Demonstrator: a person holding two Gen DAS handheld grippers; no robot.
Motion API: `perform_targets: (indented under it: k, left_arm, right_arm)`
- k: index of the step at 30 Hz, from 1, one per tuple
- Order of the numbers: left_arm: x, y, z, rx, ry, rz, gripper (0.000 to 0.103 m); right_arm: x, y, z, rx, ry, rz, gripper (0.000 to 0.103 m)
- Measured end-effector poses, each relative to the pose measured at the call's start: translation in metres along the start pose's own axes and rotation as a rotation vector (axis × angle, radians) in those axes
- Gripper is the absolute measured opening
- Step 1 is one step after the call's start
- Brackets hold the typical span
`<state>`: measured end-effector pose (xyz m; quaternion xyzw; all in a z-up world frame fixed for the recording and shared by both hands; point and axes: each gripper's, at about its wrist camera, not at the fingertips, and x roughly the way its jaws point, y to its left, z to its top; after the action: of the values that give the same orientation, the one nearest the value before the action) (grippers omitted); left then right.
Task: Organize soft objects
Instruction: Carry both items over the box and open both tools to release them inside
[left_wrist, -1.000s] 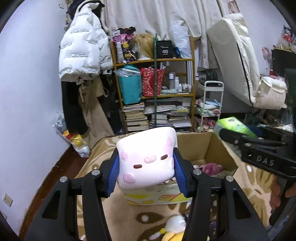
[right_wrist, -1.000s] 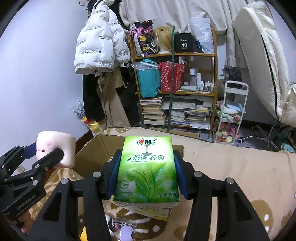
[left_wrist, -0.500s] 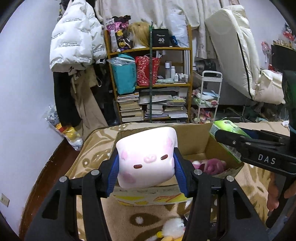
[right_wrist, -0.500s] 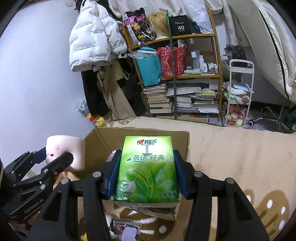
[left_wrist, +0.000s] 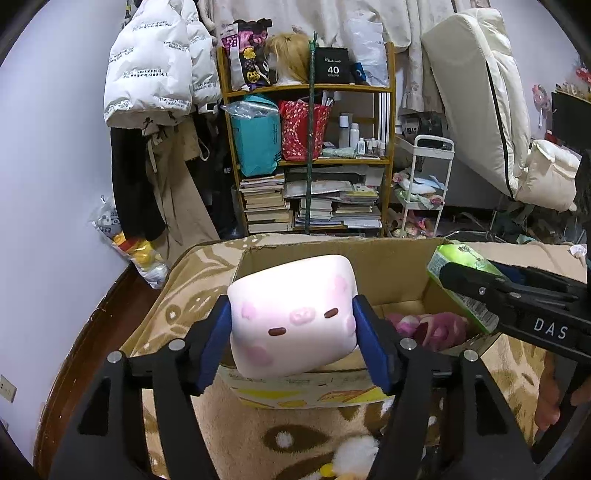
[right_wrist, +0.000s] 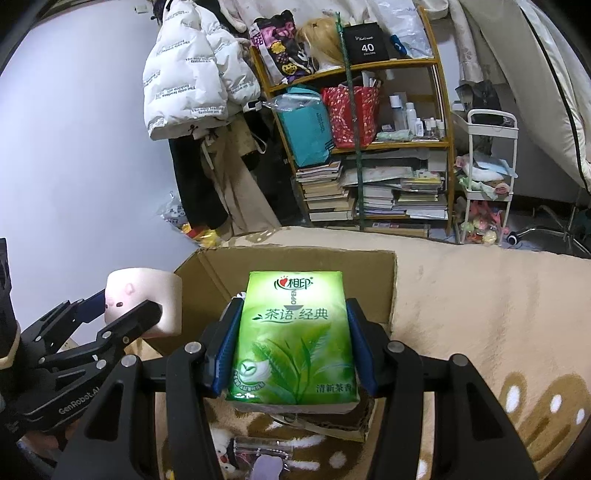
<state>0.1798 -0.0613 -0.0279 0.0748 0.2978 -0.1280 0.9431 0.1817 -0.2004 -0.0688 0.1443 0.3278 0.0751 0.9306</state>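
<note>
Between the opening left tool's (left_wrist: 291, 328) pads sits the pig plush (left_wrist: 293, 315).

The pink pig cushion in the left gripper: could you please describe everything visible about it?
The pig cushion is a pale pink, rounded block of squishy-looking foam or plush, with dark eyes, a raised snout and pink cheek patches. It sits tilted between the left gripper, whose jaws are opening, above the near wall of the cardboard box.
</note>
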Motion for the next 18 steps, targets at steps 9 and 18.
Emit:
perform_targets:
  k: [9,18]
  left_arm:
    - [-0.007,-0.001,0.0,-0.003,-0.022,0.02,0.086]
    - [-0.031,0.002,-0.005,0.023,0.033,0.087,0.087]
  right_arm:
    - [-0.003,-0.006,0.003,0.029,0.003,-0.01,0.076]
    - [-0.029,0.004,0.001,0.02,-0.034,-0.026,0.094]
